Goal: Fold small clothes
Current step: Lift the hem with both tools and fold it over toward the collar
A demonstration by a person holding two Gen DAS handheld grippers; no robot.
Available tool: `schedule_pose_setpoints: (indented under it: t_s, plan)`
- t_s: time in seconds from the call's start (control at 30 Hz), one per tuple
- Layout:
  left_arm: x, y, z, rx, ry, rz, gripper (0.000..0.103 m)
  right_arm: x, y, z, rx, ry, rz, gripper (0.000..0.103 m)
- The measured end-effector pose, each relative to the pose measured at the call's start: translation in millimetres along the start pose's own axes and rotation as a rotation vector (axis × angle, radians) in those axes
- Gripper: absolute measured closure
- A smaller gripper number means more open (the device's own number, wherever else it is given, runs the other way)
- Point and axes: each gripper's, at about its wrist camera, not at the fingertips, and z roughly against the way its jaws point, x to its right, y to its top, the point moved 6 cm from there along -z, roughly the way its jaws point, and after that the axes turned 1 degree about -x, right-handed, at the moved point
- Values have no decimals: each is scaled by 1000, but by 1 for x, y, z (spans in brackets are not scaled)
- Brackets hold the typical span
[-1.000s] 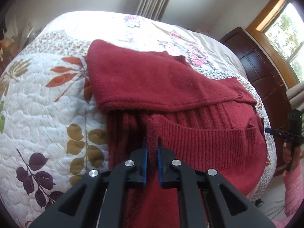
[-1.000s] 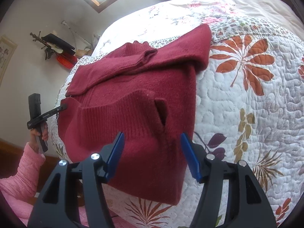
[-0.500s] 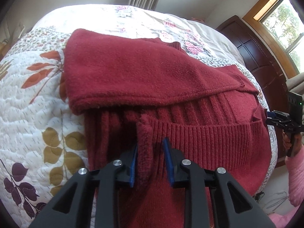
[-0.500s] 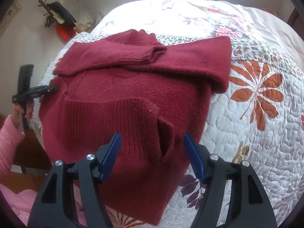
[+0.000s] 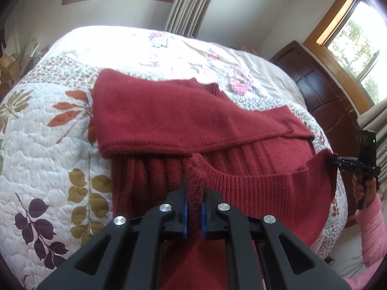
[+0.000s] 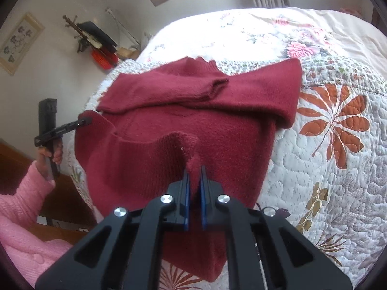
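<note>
Sweater point(image 5: 169, 120) hem is pinched at both corners: your left gripper point(image 5: 193, 207) has its fingers point(image 5: 184, 207) clamped on a bunched fold of ribbed hem, your right gripper point(image 6: 193, 193) is clamped on the opposite corner, both lifted off the body. Beyond, both sleeves lie folded across the chest. Sweater sits on the quilted bed point(image 5: 48, 145), near its edge.
</note>
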Motion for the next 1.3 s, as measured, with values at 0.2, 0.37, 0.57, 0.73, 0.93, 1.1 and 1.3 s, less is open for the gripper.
schedule_pose_setpoints:
  t_s: [0.2,0.37,0.57,0.73,0.93,1.1,1.3]
  plan:
    - [0,42,31,119,-29,48,96,-8,29,36,102,57,-11,97]
    - [3,104,41,217,-18,42,96,-5,82,58,172,15,7,97]
    - [-11,185,9,258,61,43,96,26,159,50,205,-26,-55,97]
    - [-41,218,-56,177,102,101,96,72,200,3,160,-89,-150,97]
    - [-65,204,-152,-11,198,121,96,129,200,-81,4,-210,-235,97]
    - [-93,178,-195,-124,279,151,95,154,179,-132,-92,-268,-300,97]
    - [-106,168,-195,-149,262,213,87,162,166,-144,-127,-294,-328,91]
